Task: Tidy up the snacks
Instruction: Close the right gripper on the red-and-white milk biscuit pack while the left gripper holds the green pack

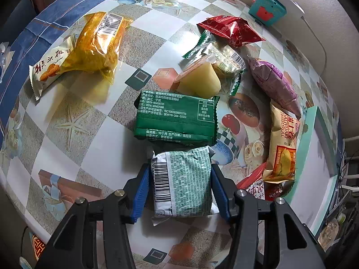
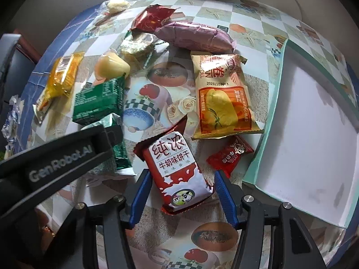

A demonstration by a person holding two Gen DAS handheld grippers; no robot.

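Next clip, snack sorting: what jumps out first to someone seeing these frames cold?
The left gripper clamps a white-and-green packet just below a dark green packet. The right gripper straddles a red-and-white milk biscuit packet, pads not visibly pressing. An empty teal-rimmed box waits at the right.

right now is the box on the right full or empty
Empty, as far as the right wrist view shows: the teal-rimmed box has a bare white floor, and every snack lies outside it on the tablecloth.

Sealed snack packets [image 2: 222, 96] lie scattered (some overlapping) on the table beside a box [image 2: 314, 134].
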